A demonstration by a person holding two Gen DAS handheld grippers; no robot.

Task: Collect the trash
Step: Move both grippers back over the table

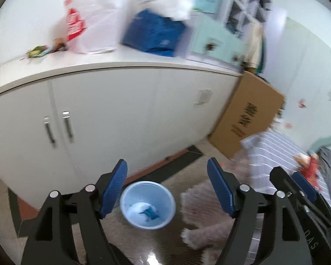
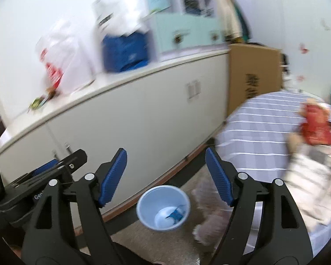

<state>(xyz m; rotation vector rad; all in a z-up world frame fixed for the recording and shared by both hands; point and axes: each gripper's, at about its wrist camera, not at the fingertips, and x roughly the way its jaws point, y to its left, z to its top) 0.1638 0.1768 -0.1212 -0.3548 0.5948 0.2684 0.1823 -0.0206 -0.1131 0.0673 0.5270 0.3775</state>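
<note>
A light blue waste bin [image 1: 147, 205] stands on the floor by the white cabinet, with a blue scrap [image 1: 149, 212] inside. It also shows in the right wrist view [image 2: 163, 208] with the scrap [image 2: 176, 216]. My left gripper [image 1: 167, 187] is open and empty above the bin. My right gripper [image 2: 166, 177] is open and empty, also above the bin; it appears at the right of the left wrist view [image 1: 302, 185]. A red wrapper [image 2: 315, 123] lies on the striped cloth [image 2: 258, 132]. Small green litter [image 1: 36, 52] lies on the cabinet top.
A white cabinet [image 1: 121, 114] with two handles fills the middle. Plastic bags [image 1: 86, 17], a blue bag [image 1: 154, 33] and a mint drawer box [image 1: 216, 42] sit on top. A cardboard box [image 1: 247, 119] leans at its right end. A pink fluffy slipper [image 1: 200, 216] lies beside the bin.
</note>
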